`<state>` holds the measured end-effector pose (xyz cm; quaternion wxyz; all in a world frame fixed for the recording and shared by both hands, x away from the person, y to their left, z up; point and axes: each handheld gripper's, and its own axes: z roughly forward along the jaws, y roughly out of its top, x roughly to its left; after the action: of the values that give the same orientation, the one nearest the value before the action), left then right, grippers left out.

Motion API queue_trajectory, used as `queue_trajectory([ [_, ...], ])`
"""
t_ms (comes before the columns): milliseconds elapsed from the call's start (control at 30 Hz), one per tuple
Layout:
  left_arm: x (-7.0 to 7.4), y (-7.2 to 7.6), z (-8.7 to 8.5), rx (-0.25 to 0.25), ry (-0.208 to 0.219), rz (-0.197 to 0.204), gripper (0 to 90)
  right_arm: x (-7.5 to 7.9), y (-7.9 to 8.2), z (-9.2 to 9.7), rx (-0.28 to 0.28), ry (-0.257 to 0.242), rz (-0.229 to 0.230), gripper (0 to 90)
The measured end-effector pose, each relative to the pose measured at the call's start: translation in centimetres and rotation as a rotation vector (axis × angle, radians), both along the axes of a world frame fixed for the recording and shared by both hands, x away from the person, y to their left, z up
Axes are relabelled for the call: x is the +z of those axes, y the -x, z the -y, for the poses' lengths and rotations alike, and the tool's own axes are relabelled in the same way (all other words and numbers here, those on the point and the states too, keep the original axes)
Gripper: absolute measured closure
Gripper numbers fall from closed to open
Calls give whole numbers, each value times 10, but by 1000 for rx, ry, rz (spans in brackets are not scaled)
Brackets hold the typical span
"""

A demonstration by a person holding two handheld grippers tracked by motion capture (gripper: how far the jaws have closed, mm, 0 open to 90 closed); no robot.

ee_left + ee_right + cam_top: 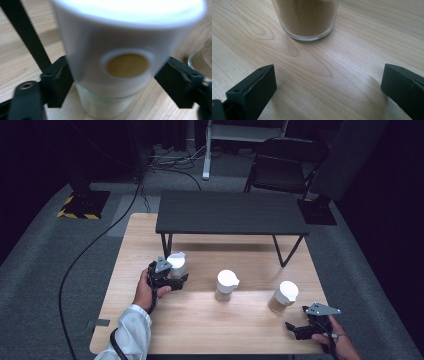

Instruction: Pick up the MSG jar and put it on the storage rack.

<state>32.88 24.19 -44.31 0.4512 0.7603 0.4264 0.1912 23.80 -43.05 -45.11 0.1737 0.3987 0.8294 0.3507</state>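
So your left gripper (176, 279) has the left jar (176, 265) between its jaws, and they press on its white lid (130, 37) from both sides. The jar stands on the table (200, 320), near the left edge. It is not lifted yet, I think, so most of the job is left. Your right gripper (296, 327) rests near the right jar (284, 296) with its jaws wide apart and nothing in them. The middle jar (226, 285) is not touched. Up close the held jar is blurry, and its top and bottom are cut off. You cannot tell what is inside it.
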Motion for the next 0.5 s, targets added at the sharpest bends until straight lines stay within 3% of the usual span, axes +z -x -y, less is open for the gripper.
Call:
queue_trajectory([
  [267,-4,1,5,18,-9,11,277,0,0,0,0,0,0,0],
  [500,-1,6,13,30,-47,33,297,0,0,0,0,0,0,0],
])
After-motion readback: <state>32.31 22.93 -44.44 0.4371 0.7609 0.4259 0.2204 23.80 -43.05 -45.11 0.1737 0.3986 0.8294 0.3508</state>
